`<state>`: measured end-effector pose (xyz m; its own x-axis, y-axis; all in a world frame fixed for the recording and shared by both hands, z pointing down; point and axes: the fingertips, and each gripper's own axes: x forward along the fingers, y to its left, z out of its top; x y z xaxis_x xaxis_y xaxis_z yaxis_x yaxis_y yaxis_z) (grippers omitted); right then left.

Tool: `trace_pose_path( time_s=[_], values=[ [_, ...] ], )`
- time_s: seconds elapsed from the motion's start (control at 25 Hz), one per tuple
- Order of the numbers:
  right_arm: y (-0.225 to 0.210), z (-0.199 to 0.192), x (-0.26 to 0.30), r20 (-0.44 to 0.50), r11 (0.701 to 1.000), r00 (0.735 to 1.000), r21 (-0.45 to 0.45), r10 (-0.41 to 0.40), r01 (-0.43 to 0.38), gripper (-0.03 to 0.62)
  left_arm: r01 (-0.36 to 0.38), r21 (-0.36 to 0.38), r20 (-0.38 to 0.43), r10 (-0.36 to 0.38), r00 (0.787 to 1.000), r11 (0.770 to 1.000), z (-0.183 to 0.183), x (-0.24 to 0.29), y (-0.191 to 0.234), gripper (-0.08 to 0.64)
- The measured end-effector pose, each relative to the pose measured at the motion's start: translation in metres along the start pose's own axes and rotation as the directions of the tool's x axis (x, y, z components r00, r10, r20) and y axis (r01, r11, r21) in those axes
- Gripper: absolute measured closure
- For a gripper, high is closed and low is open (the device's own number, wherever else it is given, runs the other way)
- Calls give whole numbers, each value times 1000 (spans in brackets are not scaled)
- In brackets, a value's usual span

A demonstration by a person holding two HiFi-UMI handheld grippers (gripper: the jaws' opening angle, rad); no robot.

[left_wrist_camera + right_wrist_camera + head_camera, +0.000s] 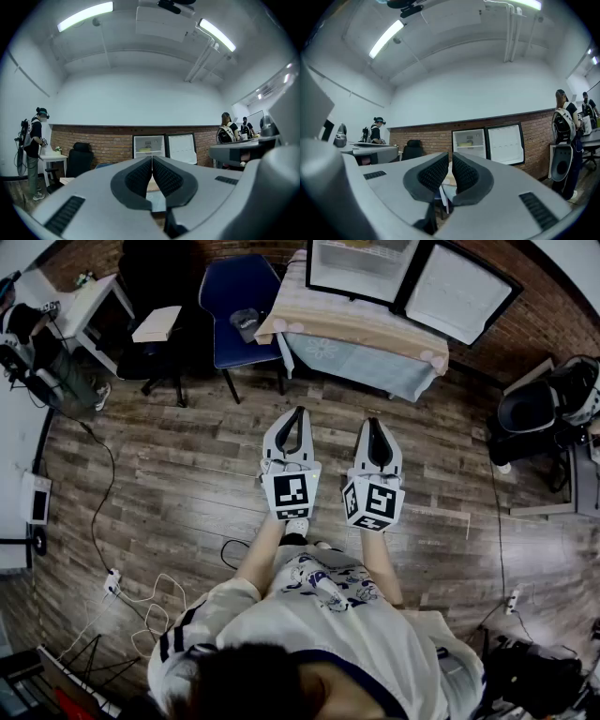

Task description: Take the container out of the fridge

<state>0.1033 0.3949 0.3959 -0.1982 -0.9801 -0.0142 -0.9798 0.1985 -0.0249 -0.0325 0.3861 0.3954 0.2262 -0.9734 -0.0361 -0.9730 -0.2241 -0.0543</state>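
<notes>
The small fridge [361,268] stands on a cloth-covered table [356,334] ahead of me, its door [459,292] swung open to the right. A pale yellow container [145,149] rests on a shelf inside the fridge [149,145]; the right gripper view shows the container [465,144] too. My left gripper [302,411] and right gripper [373,423] are held side by side over the wooden floor, well short of the table. Both point at the fridge. The left gripper [152,158] is shut and holds nothing. The right gripper [450,154] has its jaws together, also holding nothing.
A blue chair [239,306] stands left of the table, with a black office chair [155,296] and a white desk [84,296] further left. Cables [141,601] trail over the floor at lower left. Equipment [553,399] sits at the right. People stand at both sides of the room [33,140] [565,136].
</notes>
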Motion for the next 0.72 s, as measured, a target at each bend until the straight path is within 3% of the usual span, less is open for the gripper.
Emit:
trace_pose_path(
  time_s=[0.72],
  values=[
    [20, -5, 30, 3, 1000, 1000, 9, -28, 28, 545, 36, 8, 4, -36, 999, 999, -5, 24, 30, 540]
  ],
)
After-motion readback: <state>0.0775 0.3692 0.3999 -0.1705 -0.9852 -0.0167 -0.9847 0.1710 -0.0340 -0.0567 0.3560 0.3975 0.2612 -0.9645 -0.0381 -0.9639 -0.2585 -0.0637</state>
